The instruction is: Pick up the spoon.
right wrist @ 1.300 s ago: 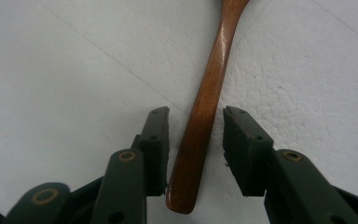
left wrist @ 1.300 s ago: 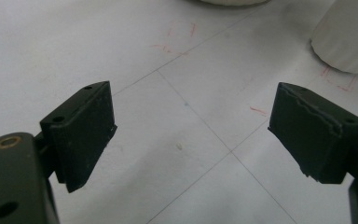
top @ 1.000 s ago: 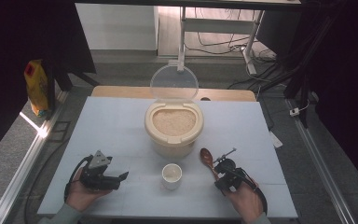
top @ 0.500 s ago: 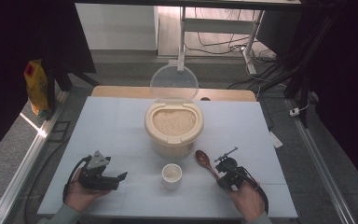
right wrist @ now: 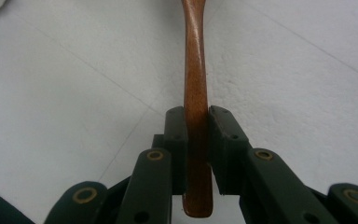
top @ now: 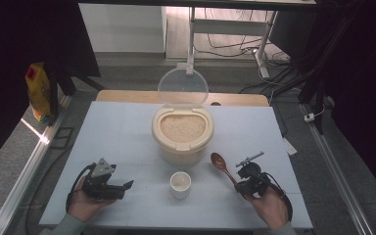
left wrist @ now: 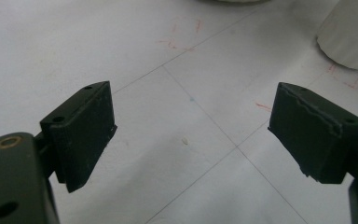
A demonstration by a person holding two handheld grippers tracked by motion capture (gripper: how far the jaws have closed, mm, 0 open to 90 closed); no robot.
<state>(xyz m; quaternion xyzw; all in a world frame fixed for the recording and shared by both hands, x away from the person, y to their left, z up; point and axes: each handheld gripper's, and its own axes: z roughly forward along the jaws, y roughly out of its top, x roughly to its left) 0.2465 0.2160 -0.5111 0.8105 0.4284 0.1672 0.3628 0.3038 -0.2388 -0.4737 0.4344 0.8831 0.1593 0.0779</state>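
At the near edge of the white table [top: 112,127], the person's left hand [top: 81,205] holds the left gripper [top: 124,188] low over the surface with its jaws spread wide and nothing between them. The left gripper view shows bare tabletop with thin grid lines, faint red marks and a single grain of rice [left wrist: 184,140] in the gap. On the other side, the right hand [top: 269,208] holds the right gripper [top: 238,186], whose jaws are closed on the handle of a wooden spoon [top: 223,166]; its bowl points away toward the table's middle. Between the two grippers stands a small white cup [top: 180,184]. Just beyond it sits a cream rice container [top: 182,139], full of rice [top: 182,128], with its clear lid [top: 182,87] standing open behind. Off the table at far left stands a yellow carton [top: 38,90].
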